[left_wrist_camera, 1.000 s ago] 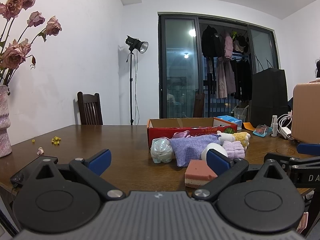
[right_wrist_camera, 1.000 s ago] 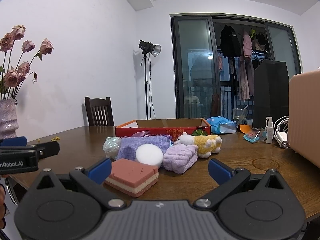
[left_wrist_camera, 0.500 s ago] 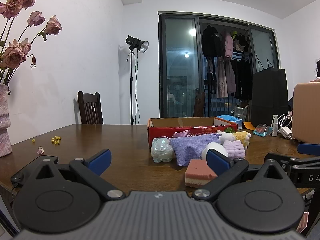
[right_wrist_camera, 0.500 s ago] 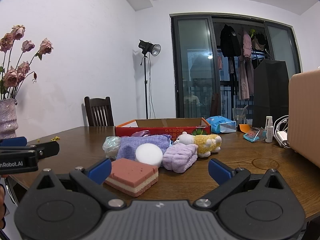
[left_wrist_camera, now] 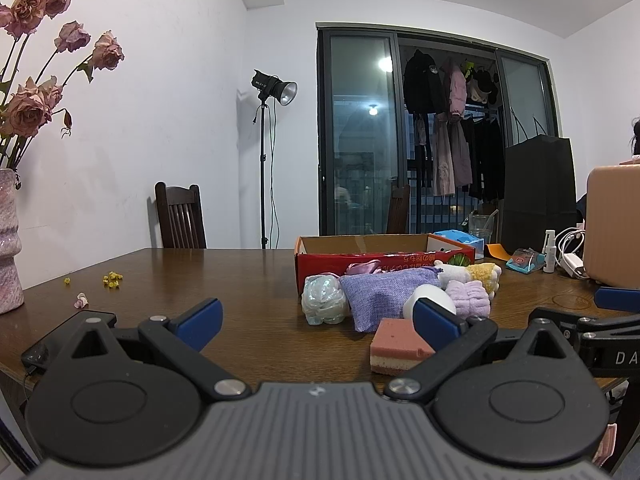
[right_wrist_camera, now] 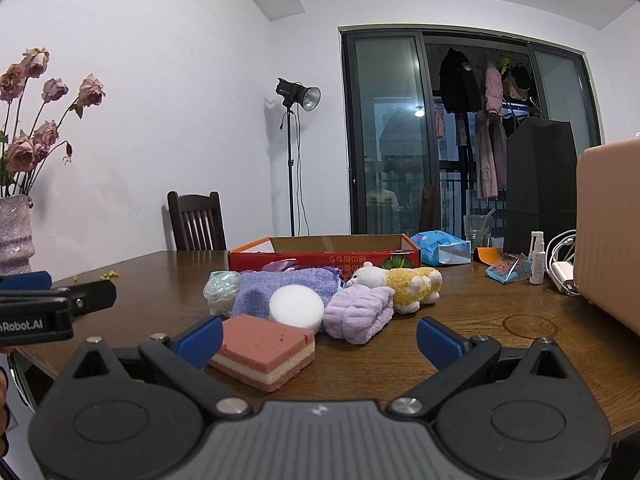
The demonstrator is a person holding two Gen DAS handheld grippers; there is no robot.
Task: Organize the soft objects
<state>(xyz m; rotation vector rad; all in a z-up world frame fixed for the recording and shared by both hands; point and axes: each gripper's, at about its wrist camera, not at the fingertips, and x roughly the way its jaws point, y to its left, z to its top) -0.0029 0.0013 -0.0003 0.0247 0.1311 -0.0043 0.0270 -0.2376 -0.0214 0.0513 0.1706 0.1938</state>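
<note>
A pile of soft things lies on the wooden table in front of a red cardboard box (right_wrist_camera: 324,258) (left_wrist_camera: 384,258): a pink layered sponge (right_wrist_camera: 264,350) (left_wrist_camera: 396,346), a white round puff (right_wrist_camera: 296,306), a lilac towel roll (right_wrist_camera: 358,314), a purple cloth bag (right_wrist_camera: 286,290) (left_wrist_camera: 380,292), a yellow-and-white plush (right_wrist_camera: 404,284) and a shiny pale bundle (left_wrist_camera: 324,300). My left gripper (left_wrist_camera: 318,322) is open and empty, left of the pile. My right gripper (right_wrist_camera: 318,338) is open and empty, just before the sponge.
A pink vase of dried roses (left_wrist_camera: 10,240) stands at the far left. A tan case (right_wrist_camera: 608,232), charger cables, a spray bottle (right_wrist_camera: 537,258), a blue packet (right_wrist_camera: 442,246) and a glass stand at the right. A black phone (left_wrist_camera: 56,340) lies at the table's near left edge.
</note>
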